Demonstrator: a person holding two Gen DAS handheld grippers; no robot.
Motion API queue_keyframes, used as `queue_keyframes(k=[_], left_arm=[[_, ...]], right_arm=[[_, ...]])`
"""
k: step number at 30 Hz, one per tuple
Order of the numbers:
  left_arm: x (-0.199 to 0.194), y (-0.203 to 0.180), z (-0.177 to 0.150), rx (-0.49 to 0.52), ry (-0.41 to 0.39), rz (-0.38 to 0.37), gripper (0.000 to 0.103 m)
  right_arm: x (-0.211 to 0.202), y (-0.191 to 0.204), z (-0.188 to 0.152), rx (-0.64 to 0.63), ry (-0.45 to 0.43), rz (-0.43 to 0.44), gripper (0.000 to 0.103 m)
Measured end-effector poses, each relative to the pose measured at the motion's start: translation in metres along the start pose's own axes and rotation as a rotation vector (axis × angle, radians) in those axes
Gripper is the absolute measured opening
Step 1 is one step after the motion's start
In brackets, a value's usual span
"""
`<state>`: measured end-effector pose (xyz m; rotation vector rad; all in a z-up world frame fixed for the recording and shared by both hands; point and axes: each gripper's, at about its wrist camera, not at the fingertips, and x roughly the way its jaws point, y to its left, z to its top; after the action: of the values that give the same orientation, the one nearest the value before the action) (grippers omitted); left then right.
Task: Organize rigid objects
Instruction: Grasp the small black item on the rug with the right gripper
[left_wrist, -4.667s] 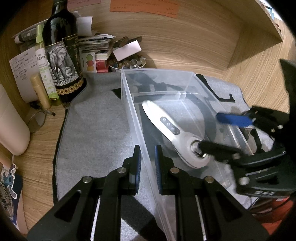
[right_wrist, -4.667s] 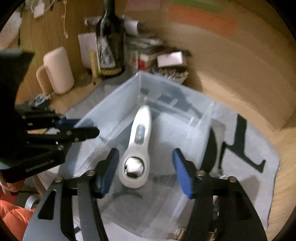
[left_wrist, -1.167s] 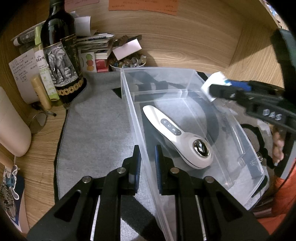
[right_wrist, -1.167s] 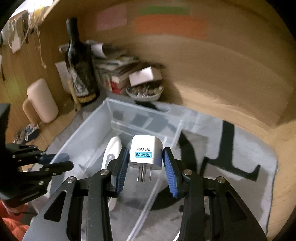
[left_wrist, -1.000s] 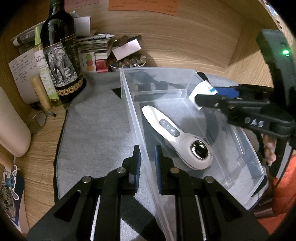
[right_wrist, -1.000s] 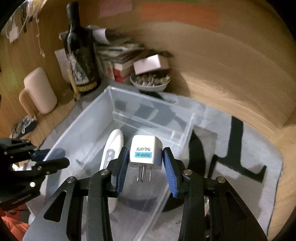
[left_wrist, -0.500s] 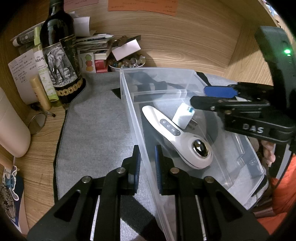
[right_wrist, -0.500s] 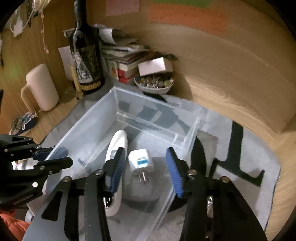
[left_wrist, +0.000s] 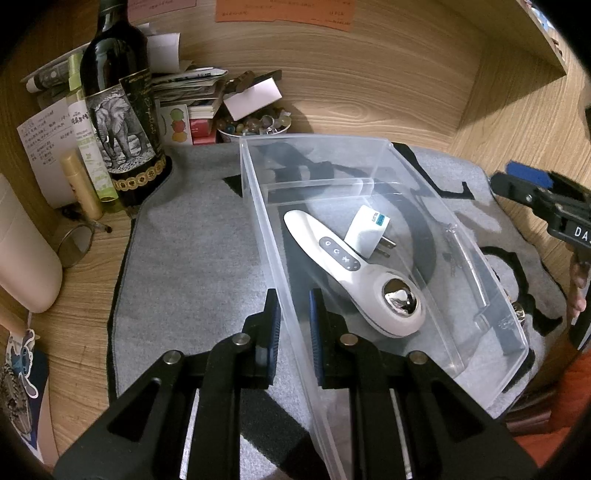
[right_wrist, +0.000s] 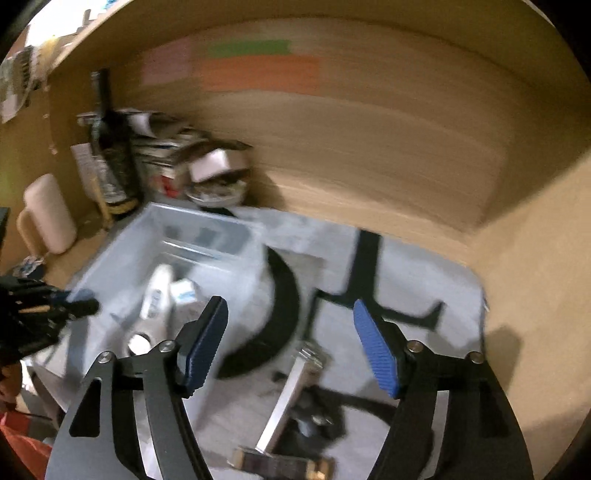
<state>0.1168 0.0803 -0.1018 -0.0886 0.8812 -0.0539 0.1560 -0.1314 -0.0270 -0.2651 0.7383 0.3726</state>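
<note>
Lying in the bin (left_wrist: 258, 206), adapter (left_wrist: 367, 230) sits well apart from right tool (right_wrist: 290, 343).

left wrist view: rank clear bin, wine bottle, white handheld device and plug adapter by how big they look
Largest to smallest, as they look:
1. clear bin
2. wine bottle
3. white handheld device
4. plug adapter
The bin runs close to the camera, so part of its lead is nearness.
</note>
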Motion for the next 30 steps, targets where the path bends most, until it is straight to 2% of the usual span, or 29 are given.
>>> queue_keyframes(k=[7,12,17,22,26,30], left_arm=[[0.000,0.000,0.000,0.002,0.002,0.005,0.015],[0.000,-0.001,0.000,0.000,0.003,0.014,0.015],[0.000,-0.002,0.000,-0.005,0.004,0.017,0.015],[0.000,-0.002,0.000,0.002,0.004,0.021,0.015],[0.000,-0.002,0.000,-0.003,0.005,0.018,0.015],[0.000,-0.002,0.000,-0.001,0.004,0.019,0.015]], right_arm=[[0.013,-0.032,-0.035,0.081,0.102,-0.064,0.068],[0.021,-0.045,-0.061,0.132,0.172,-0.059,0.068],[0.021,-0.041,-0.081,0.157,0.196,-0.027,0.068],[0.029,-0.033,-0.090,0.140,0.223,-0.015,0.066],[0.031,-0.037,-0.087,0.161,0.218,-0.003,0.055],[0.033,-0.041,-0.084,0.155,0.215,-0.029,0.053]])
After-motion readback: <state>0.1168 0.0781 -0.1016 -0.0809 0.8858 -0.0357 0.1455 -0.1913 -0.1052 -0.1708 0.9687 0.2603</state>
